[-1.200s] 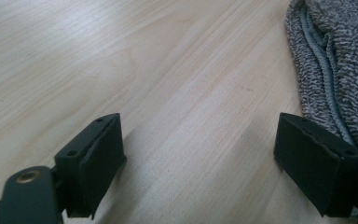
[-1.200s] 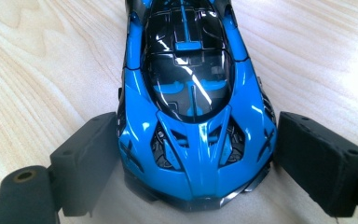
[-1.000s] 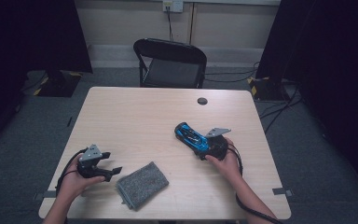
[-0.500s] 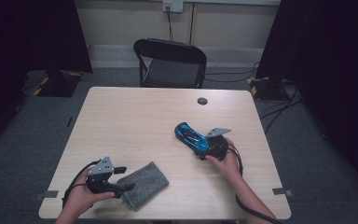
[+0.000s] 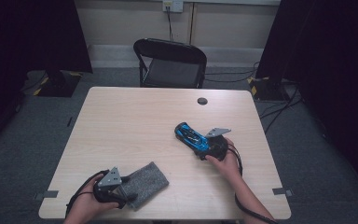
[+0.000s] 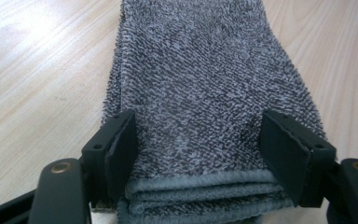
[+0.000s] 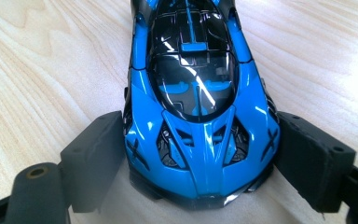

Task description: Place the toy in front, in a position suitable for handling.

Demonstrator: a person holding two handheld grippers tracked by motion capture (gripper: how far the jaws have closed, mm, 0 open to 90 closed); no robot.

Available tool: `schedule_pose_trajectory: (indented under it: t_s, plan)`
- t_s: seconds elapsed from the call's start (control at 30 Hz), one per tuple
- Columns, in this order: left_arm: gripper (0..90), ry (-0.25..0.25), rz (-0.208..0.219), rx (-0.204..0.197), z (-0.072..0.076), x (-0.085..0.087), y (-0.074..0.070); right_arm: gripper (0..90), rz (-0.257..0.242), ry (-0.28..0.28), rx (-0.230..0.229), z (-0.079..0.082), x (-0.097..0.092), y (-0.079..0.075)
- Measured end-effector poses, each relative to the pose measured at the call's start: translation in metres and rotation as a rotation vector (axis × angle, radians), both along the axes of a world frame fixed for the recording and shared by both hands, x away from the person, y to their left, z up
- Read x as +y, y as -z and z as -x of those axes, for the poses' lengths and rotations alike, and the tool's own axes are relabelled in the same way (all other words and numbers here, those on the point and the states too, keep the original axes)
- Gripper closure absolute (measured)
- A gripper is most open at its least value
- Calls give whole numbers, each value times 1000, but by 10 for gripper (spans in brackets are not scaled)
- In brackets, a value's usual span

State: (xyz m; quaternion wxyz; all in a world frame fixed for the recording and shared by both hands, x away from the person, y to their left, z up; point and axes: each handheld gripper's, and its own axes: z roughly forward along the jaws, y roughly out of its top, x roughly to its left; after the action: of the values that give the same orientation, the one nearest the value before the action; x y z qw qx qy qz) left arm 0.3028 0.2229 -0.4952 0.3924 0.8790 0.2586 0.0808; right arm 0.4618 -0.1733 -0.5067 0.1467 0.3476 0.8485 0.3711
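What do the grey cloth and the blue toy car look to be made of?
Cloth: soft looped terry, grey flecked, matte; folded in layers with a stitched hem, likely cotton or microfibre. Toy car: hard and glossy, sharp highlights on blue body and dark canopy; painted plastic or metal, can't tell which.

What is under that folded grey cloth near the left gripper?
The grey cloth lies flat on the wooden table, its stacked folds showing at the near edge. Whether anything is tucked beneath or between the layers cannot be seen; the cloth covers that.
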Motion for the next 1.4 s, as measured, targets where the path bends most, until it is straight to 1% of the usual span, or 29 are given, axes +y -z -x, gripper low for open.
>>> schedule_pose_trajectory:
  t_s: [0.1, 0.13, 0.17, 0.2, 0.23, 0.3, 0.33, 0.4, 0.43, 0.47, 0.57, 0.6, 0.63, 0.7, 0.8, 0.97, 1.07, 1.1, 1.2, 1.4]
  plan:
    - [341, -13, -12, -4, 0, -1, -1, 187, 0, 0, 0, 0, 0, 0]
    - [372, -15, -13, -5, -2, 0, -1, 187, 0, 0, 0, 0, 0, 0]
    - [456, -15, -13, -5, -2, 0, -1, 187, 0, 0, 0, 0, 0, 0]
    - [456, -18, -9, -4, -2, 1, -1, 187, 0, 0, 0, 0, 0, 0]
    - [508, -26, -1, -3, -4, 2, -1, 187, 0, 0, 0, 0, 0, 0]
    - [571, -30, 5, 9, -7, 3, -2, 187, 0, 0, 0, 0, 0, 0]
    - [601, -27, -3, 9, -9, 2, -3, 187, 0, 0, 0, 0, 0, 0]
    - [640, -42, -11, 29, -11, 0, -5, 187, 0, 0, 0, 0, 0, 0]
    - [661, -42, -11, 29, -11, 0, -5, 187, 0, 0, 0, 0, 0, 0]
    - [679, -45, -17, 46, -13, -3, -7, 187, 0, 0, 0, 0, 0, 0]
    - [699, -42, -16, 60, -17, -4, -9, 187, 0, 0, 0, 0, 0, 0]
    - [707, -41, -21, 54, -19, -5, -11, 187, -1, 0, 0, 0, 0, 0]
    - [710, -37, -32, 40, -21, -6, -13, 187, -1, 0, 0, 0, 0, 0]
    - [713, -42, -36, 31, -25, -8, -16, 187, -1, 0, 0, 0, 0, 0]
    - [719, -49, -21, 24, -32, -13, -20, 187, -1, 0, 0, 0, 0, 0]
    - [720, -35, 22, 7, -44, -30, -28, 187, 0, 0, 0, 0, 0, 0]
    - [719, -16, 32, 8, -50, -39, -30, 187, -1, 0, 0, 0, 0, 0]
    - [719, -13, 41, 18, -52, -41, -30, 187, 0, 0, 0, 0, 0, 0]
    - [719, -7, 48, 22, -57, -45, -30, 187, -1, 0, 0, 0, 0, 0]
    - [719, -13, 60, 21, -61, -45, -33, 187, -1, 0, 0, 0, 0, 0]
